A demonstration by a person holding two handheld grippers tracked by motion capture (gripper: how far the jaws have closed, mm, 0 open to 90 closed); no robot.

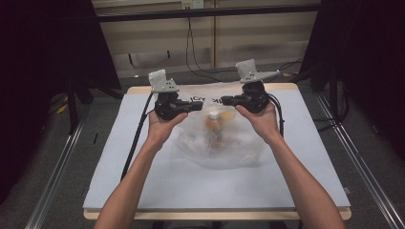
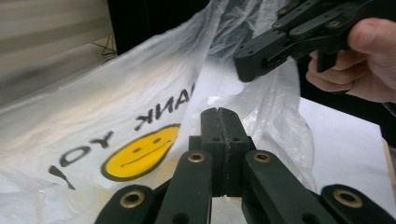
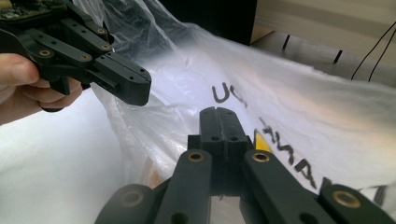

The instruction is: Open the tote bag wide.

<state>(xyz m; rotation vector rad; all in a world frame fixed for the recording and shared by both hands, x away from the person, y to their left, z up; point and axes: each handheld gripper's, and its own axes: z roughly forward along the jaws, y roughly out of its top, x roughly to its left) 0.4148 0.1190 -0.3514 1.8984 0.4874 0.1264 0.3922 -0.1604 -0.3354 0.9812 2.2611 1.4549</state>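
We hold the left gripper [image 2: 219,112] with its jaws pressed flat together, pad against pad, and we see no plastic caught between them; the same holds for the right gripper [image 3: 219,112], closed on nothing. In the high view the left gripper [image 1: 198,106] and the right gripper [image 1: 224,100] point toward each other, tips near but apart, above the far part of the bag [image 1: 217,138].

From the left gripper view, the bag [image 2: 140,107] rises just ahead of our closed jaws, its printed side showing a yellow smiley [image 2: 140,154] and dark letters, and the right gripper [image 2: 280,44] hangs just beyond, close against the upper plastic. From the right gripper view, the bag [image 3: 280,93] spreads ahead and to the right, with the left gripper [image 3: 107,70] up at the left, close against the crumpled film.

The bag is thin, clear plastic, and it lies near the middle of the pale surface [image 1: 167,181], toward the far edge. Inside it we make out a small orange-brown bottle [image 1: 213,123] with a light cap, just below and between our two grippers. What else lies in the bag we cannot tell through the folds.
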